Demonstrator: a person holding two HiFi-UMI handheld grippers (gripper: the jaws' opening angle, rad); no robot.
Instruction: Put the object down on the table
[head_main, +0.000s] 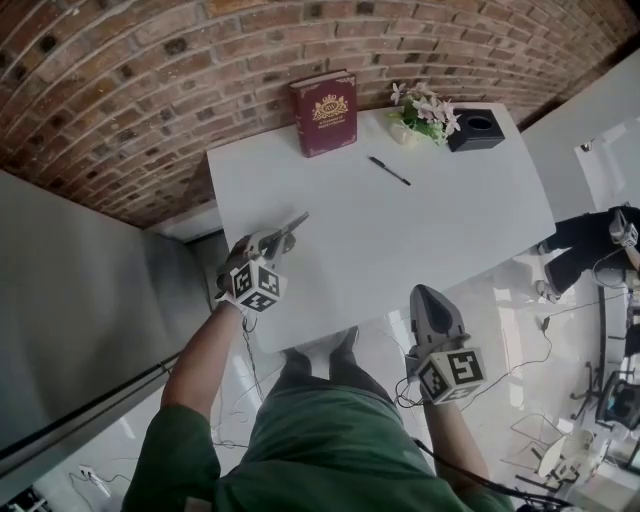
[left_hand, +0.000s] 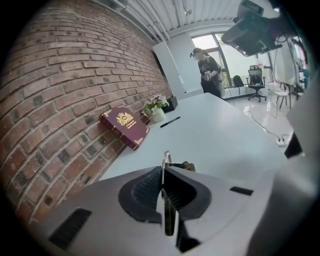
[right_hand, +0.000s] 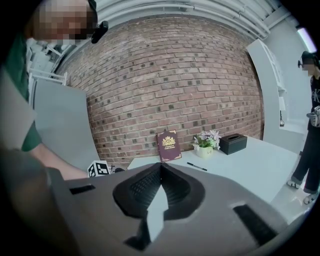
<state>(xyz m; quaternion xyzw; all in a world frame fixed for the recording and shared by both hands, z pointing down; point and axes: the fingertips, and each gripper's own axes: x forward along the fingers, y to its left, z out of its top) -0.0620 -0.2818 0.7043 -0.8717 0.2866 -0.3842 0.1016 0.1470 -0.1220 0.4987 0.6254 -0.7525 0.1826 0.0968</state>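
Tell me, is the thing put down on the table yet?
Not yet. Nothing looks done: the left gripper is shut on the thin metal object, holding it over the near left part of the white table. The right gripper is shut and empty, off the table's edge. Left to do: lower the object onto the table and let go.

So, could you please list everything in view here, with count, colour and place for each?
table: one, white, against brick wall.
book: one, maroon, leaning on wall at far edge.
flower pot: one, pale blooms, right of book.
box: one, black, right of flower pot.
pen: one, black, lying mid-table.
thin metal object: one, grey, in left gripper's jaws.
bystander: one, dark clothes, beyond table's right end.
left gripper: one, grey, jaws shut on thin metal object.
right gripper: one, grey, jaws shut, empty, near edge.
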